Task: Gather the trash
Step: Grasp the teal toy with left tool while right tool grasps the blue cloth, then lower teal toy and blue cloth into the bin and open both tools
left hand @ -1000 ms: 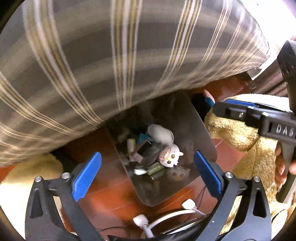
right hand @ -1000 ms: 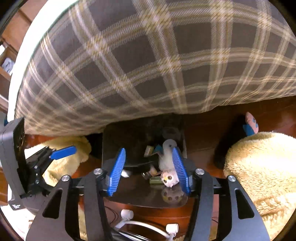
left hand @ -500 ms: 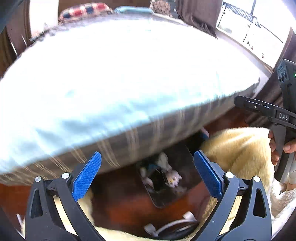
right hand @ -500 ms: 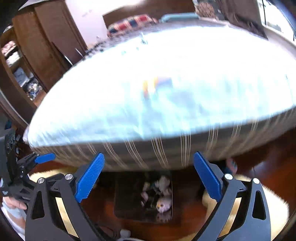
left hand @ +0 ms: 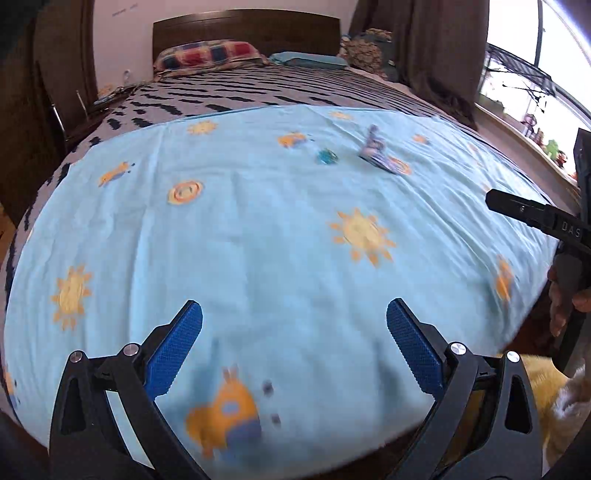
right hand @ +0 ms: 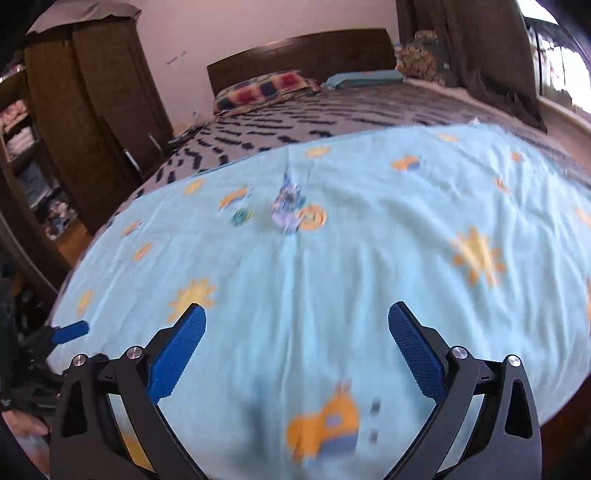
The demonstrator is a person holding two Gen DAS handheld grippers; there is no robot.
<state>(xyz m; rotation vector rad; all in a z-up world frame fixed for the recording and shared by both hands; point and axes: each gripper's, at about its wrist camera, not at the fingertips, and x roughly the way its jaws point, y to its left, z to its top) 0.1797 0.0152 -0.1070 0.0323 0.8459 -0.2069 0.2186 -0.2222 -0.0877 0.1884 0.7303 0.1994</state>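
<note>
hovering over the near edge of the bed, left claw is spread wide and empty, right claw too, probably lined up to reach the crumpled wrapper and teal scrap lying far out mid-blanket.

sheet: matt cloth | headboard: smooth wood | wardrobe: wood

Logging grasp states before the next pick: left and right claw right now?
Left claw: open, holding nothing, above the blue sheet.
Right claw: open, holding nothing.
</note>
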